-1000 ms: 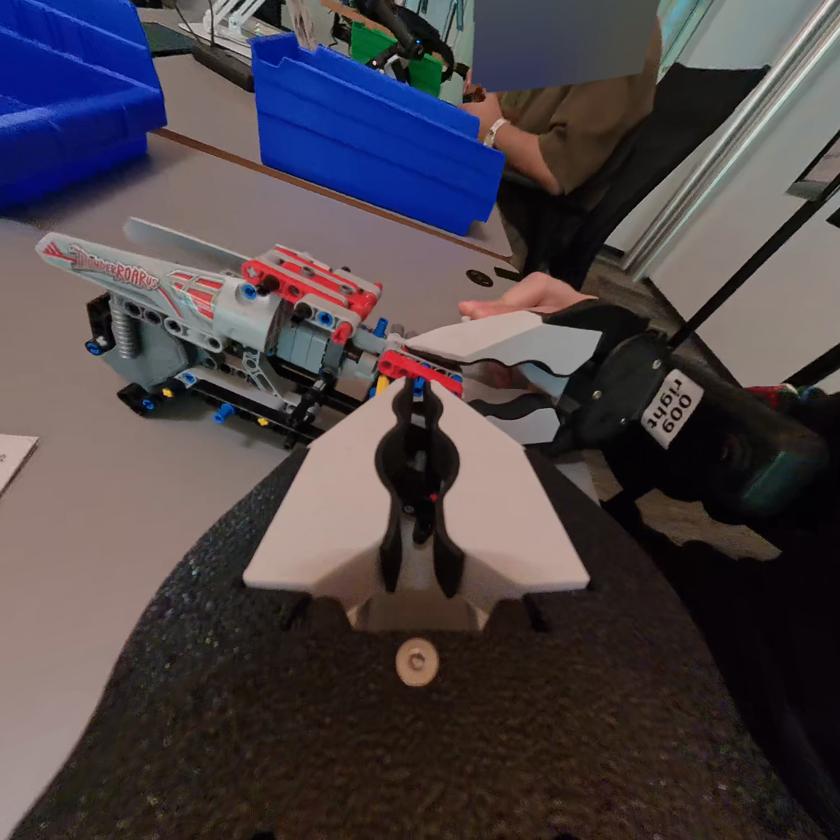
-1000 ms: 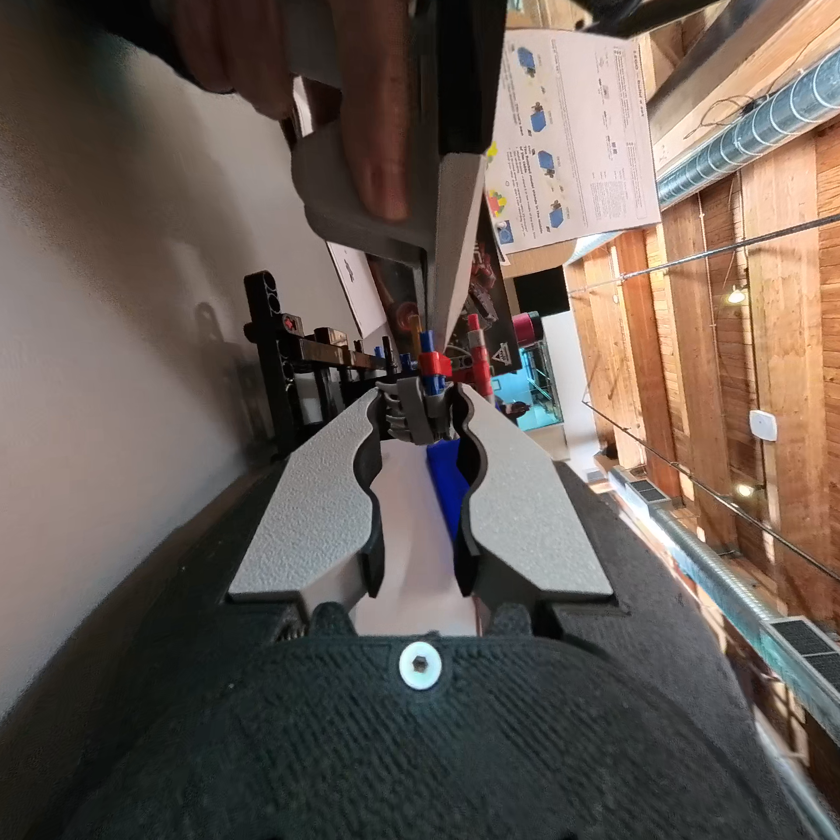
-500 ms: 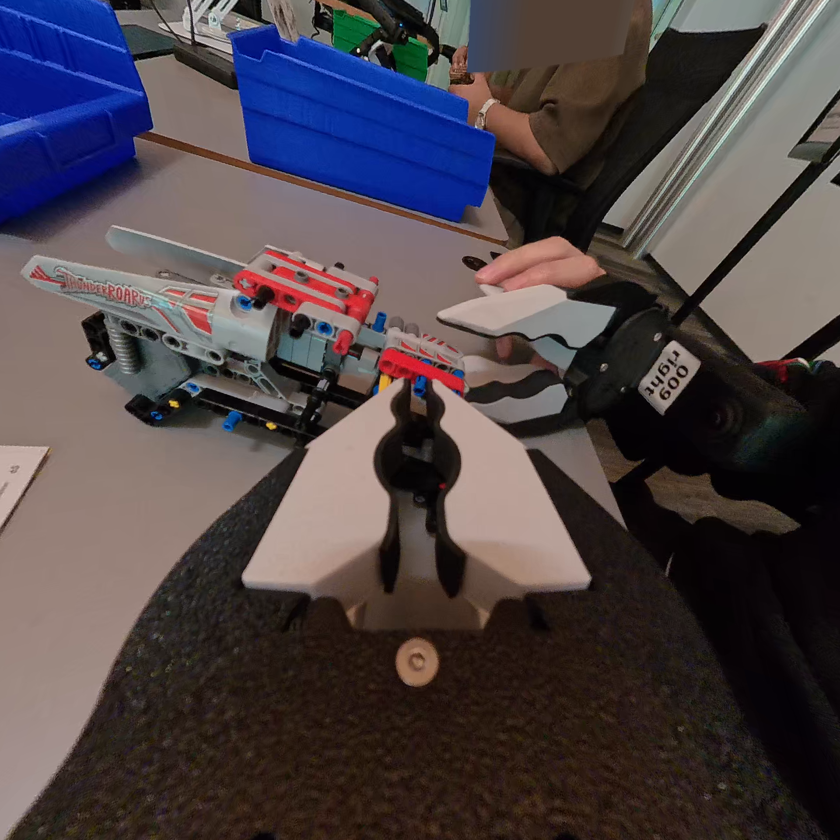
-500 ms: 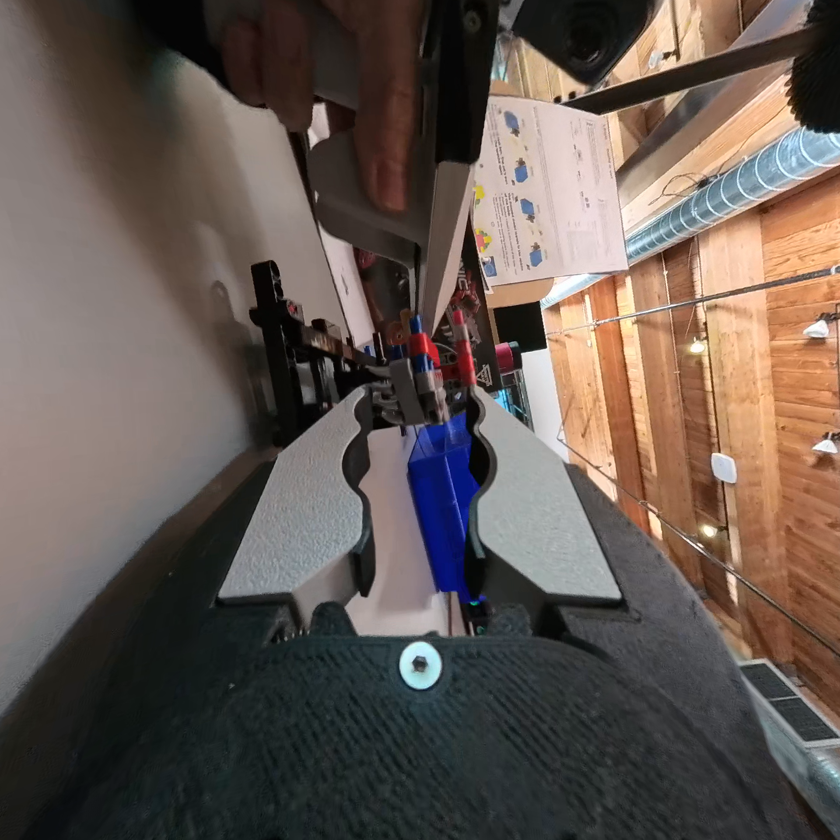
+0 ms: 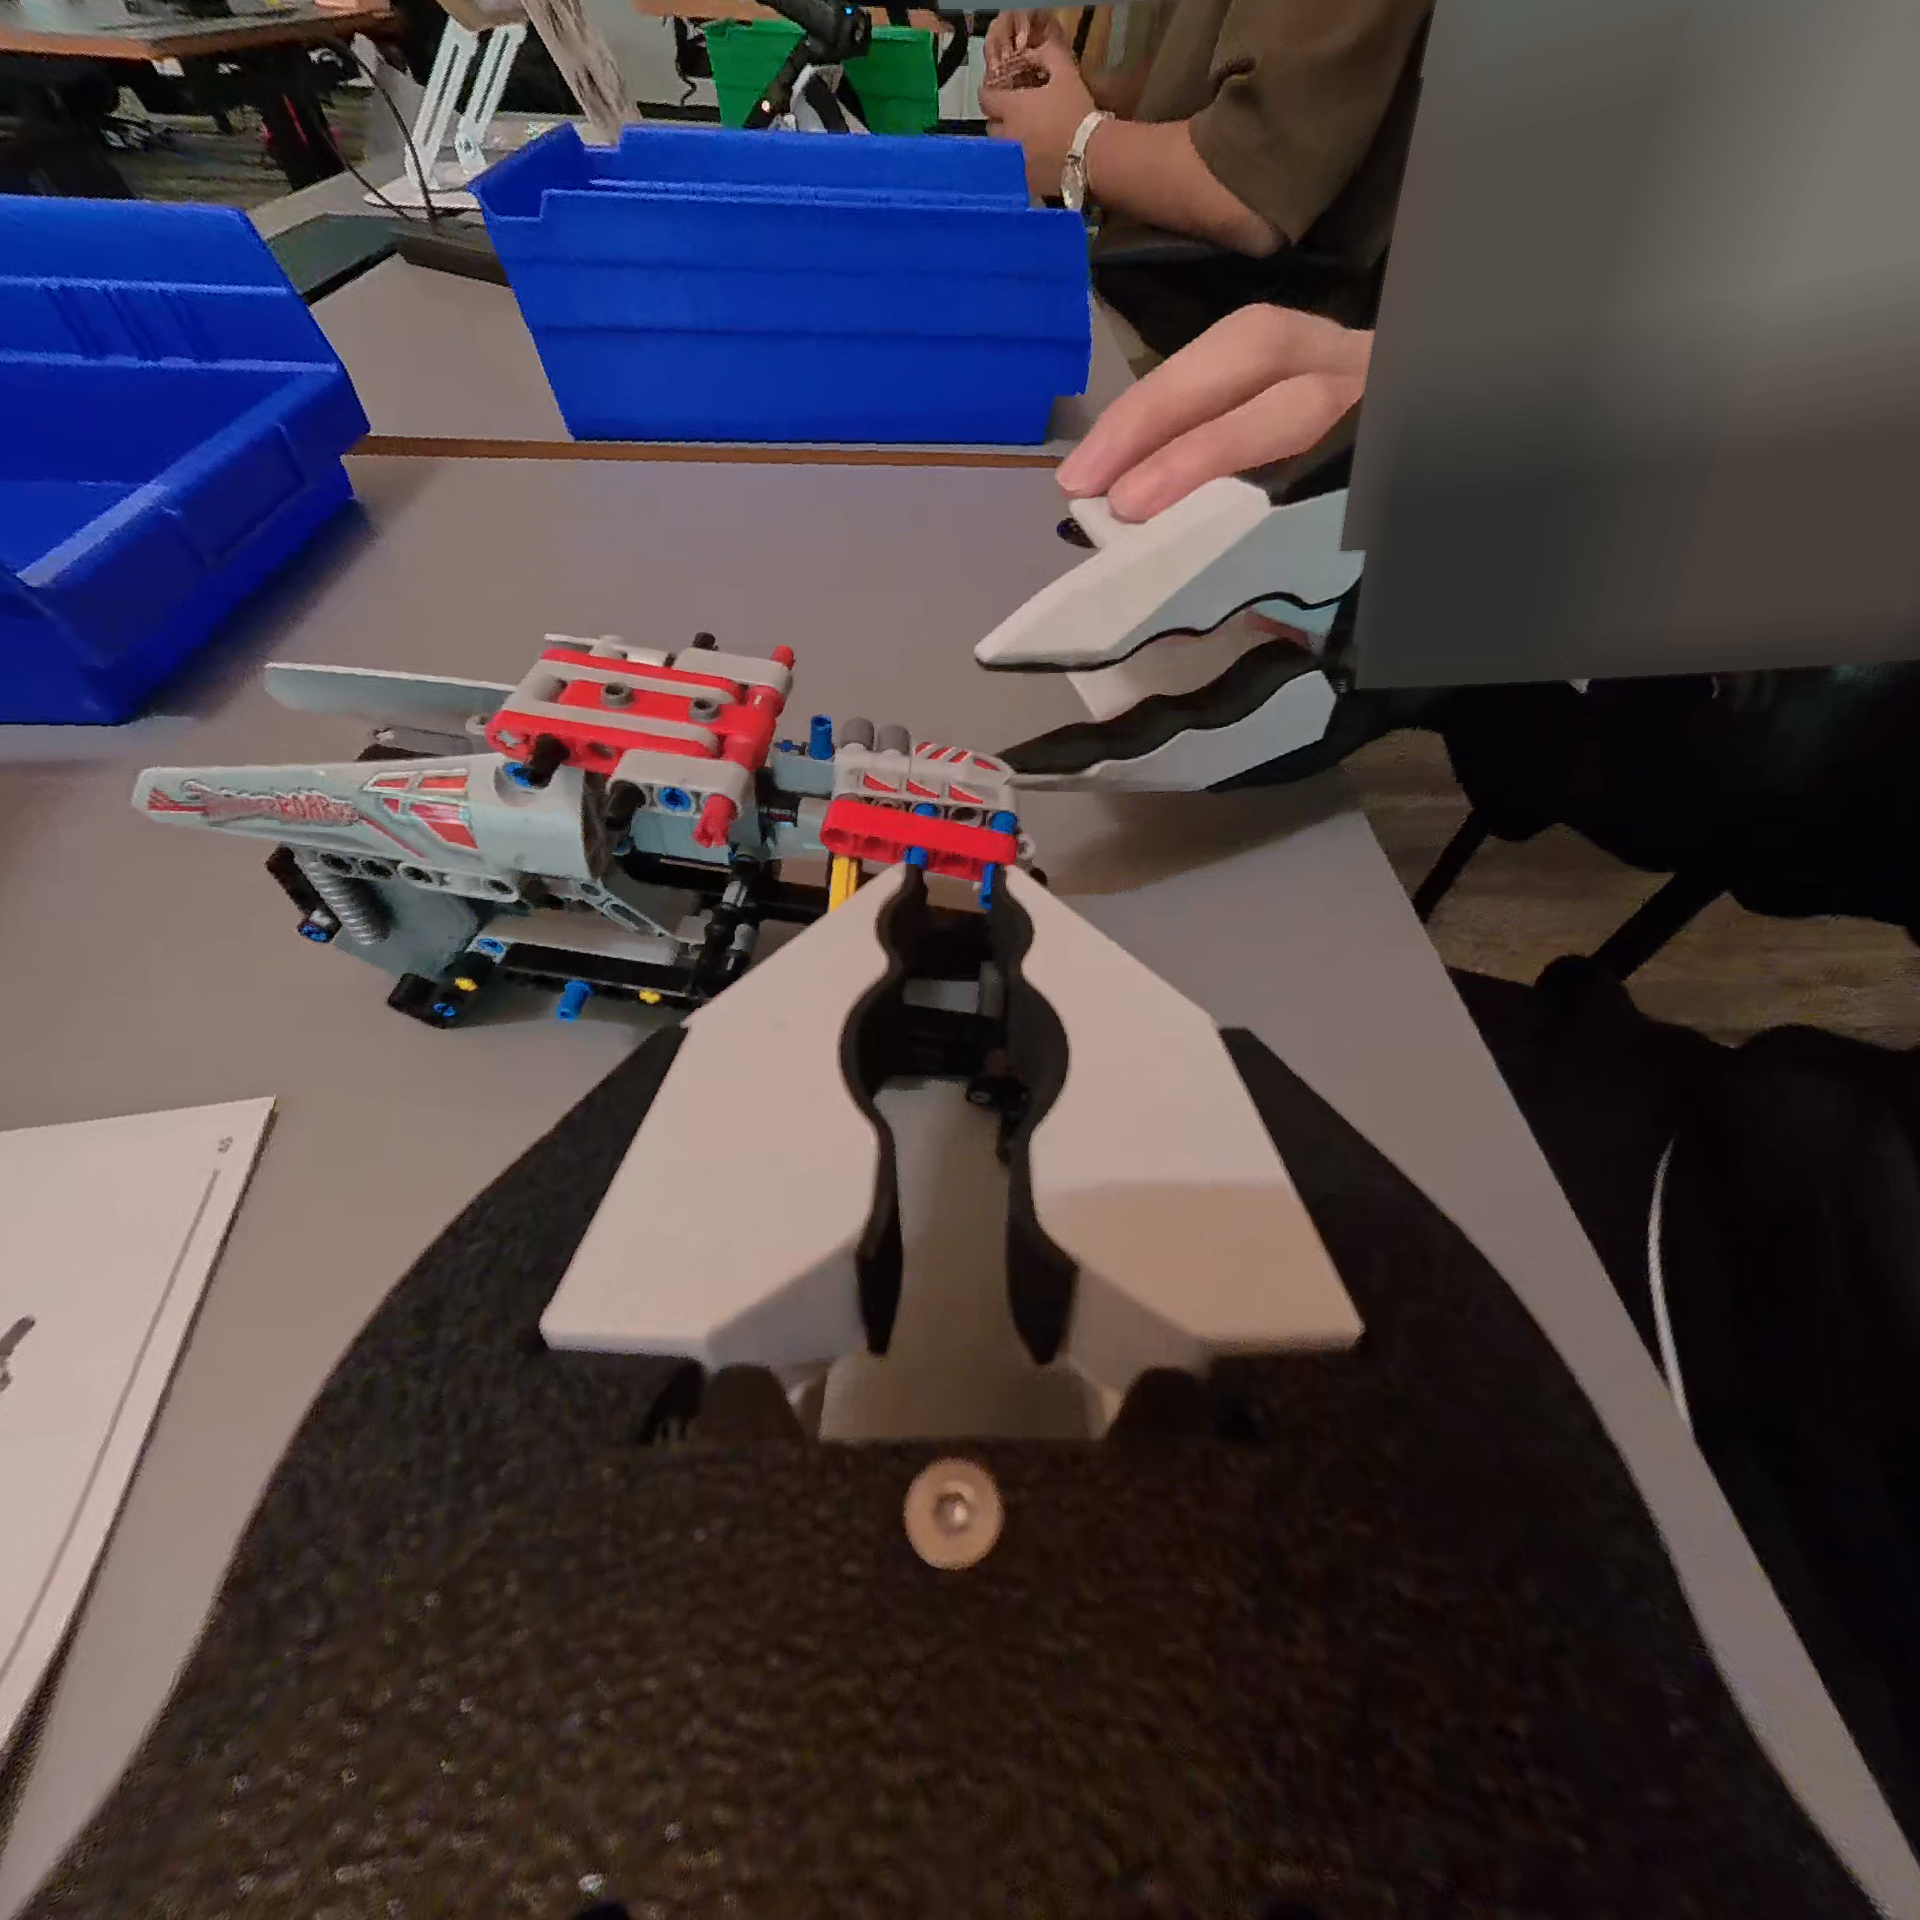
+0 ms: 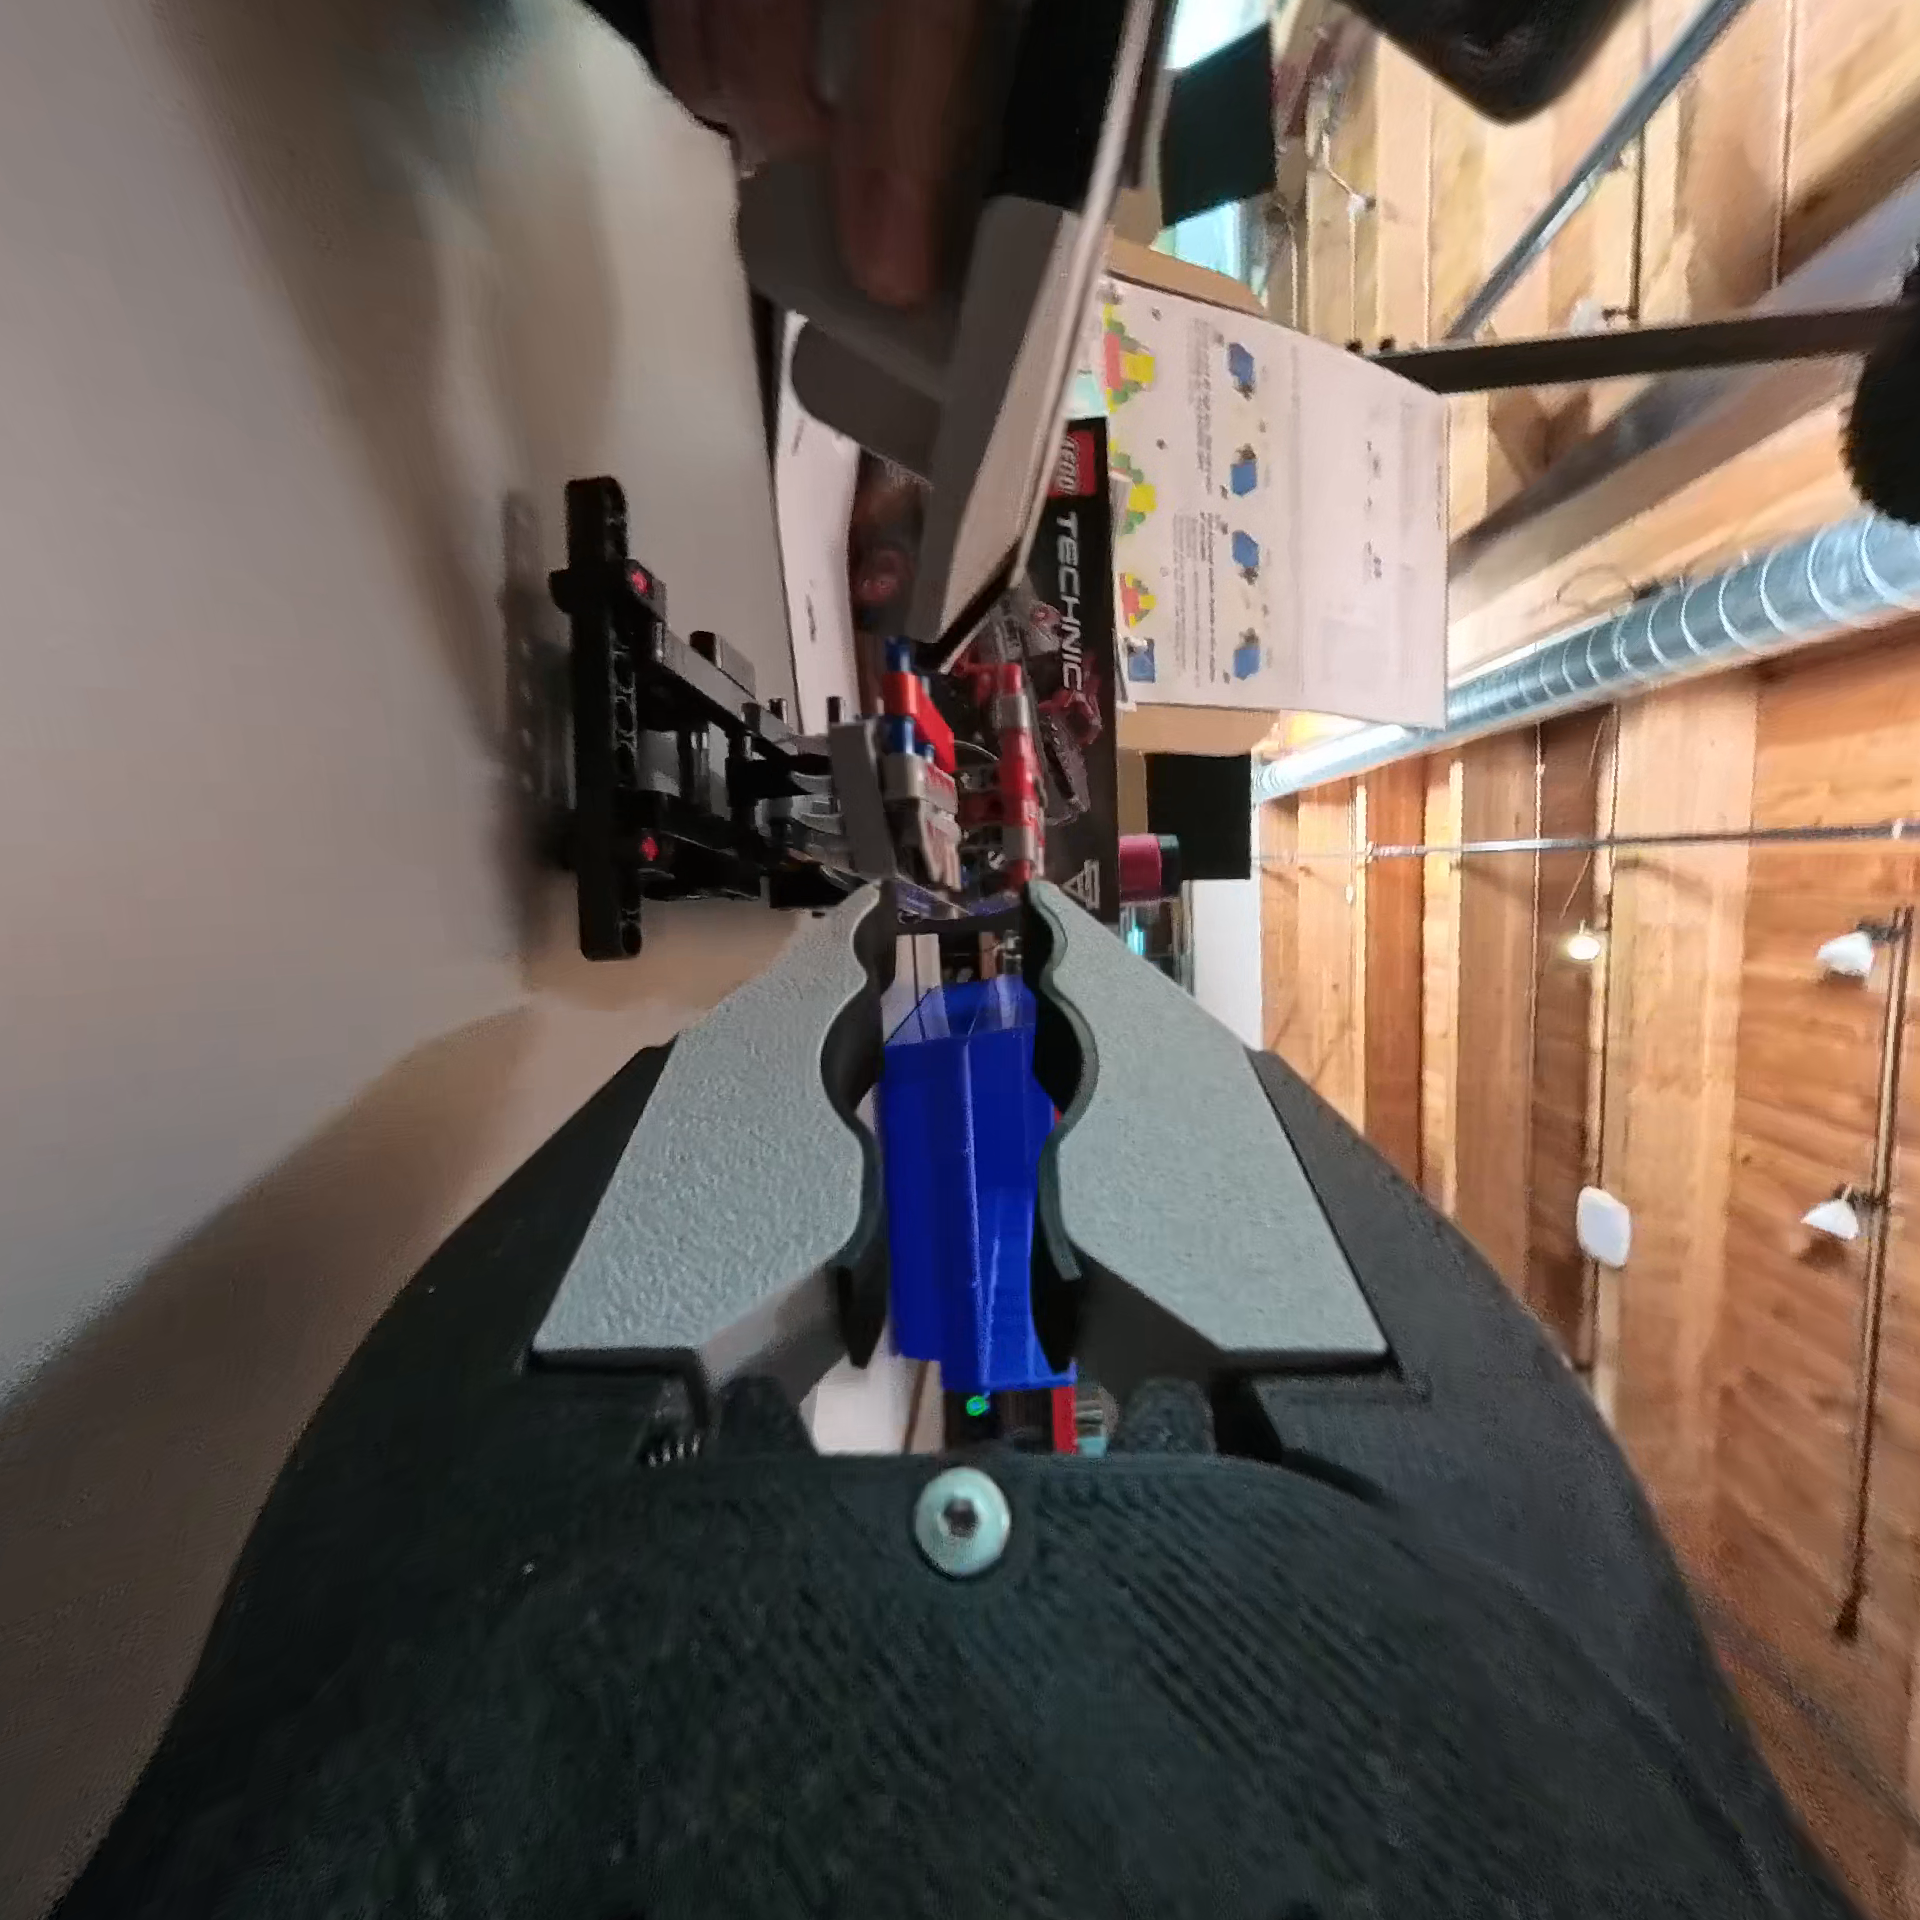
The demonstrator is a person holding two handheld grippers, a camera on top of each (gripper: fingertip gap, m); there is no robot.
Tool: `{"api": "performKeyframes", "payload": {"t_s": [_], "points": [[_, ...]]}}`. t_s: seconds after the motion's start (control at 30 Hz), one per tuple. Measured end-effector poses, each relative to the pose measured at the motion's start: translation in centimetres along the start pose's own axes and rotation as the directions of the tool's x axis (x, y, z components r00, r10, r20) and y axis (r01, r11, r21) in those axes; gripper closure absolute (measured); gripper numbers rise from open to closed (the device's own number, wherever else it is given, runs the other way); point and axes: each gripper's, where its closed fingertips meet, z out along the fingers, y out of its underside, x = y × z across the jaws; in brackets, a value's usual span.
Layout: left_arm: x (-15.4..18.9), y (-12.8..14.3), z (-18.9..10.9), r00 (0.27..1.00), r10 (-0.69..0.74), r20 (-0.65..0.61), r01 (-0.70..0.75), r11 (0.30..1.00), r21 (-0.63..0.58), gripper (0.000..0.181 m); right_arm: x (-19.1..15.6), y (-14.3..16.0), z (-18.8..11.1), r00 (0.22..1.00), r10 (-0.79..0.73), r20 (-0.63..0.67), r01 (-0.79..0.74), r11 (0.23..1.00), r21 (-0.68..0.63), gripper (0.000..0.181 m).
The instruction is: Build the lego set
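The grey table (image 5: 644,561) carries two blue bins (image 5: 790,301) at its far edge and my half-built lego model (image 5: 582,821), which lies lengthwise near the middle. My left tongs (image 5: 951,883) reach level across the table at the model's red end beam; their tips stand slightly apart, and I cannot tell whether they pinch anything. My right tongs (image 6: 956,904), rolled on their side with my fingers (image 5: 1195,436) on the top blade, gape empty just off the model's end.

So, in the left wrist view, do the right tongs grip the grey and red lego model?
No, the right tongs hang open beside the grey and red lego model, with nothing between their fingers.
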Motion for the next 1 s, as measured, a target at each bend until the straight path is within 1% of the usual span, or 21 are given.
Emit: {"api": "performKeyframes", "payload": {"t_s": [0.07,0.17,0.27,0.4,0.47,0.63,0.77,1.0], "points": [[-0.1,0.3,-0.2,0.999,0.022,0.027,-0.022,1.0,-0.017,0.17,-0.3,-0.4,0.5,0.999,-0.04,0.006,0.039,0.999,0.017,0.158],[-0.2,1.0,-0.3,0.998,0.048,0.048,-0.046,0.998,-0.052,0.17,-0.3,-1.0,0.7,0.999,-0.035,0.014,0.035,0.998,0.048,0.157],[0.2,0.9,0.0,0.998,0.045,0.042,-0.043,0.998,-0.046,0.17,-1.0,-0.8,1.3,0.998,-0.057,0.027,0.055,0.997,0.05,0.15],[-0.1,0.7,0.1,0.997,0.049,0.064,-0.047,0.998,-0.035,0.175,-1.7,-1.0,1.9,0.998,-0.044,0.038,0.041,0.997,0.065,0.157],[-0.2,0.8,0.1,0.997,0.048,0.068,-0.046,0.998,-0.036,0.177,-1.7,-1.0,2.3,0.999,-0.042,0.021,0.041,0.998,0.053,0.157],[-0.7,0.9,-0.2,0.998,0.002,0.063,-0.001,1.0,-0.022,0.178,-1.7,-1.0,2.9,0.998,-0.059,-0.019,0.06,0.998,0.028,0.157],[-0.8,1.0,-0.3,0.998,-0.053,0.034,0.054,0.998,-0.024,0.18,-1.6,-1.0,3.4,0.998,-0.064,-0.018,0.064,0.998,0.004,0.159],[-1.3,0.9,-0.5,0.994,-0.098,0.044,0.098,0.995,-0.011,0.18,-1.5,-0.9,4.2,0.996,-0.084,-0.026,0.083,0.996,-0.045,0.16]]}}
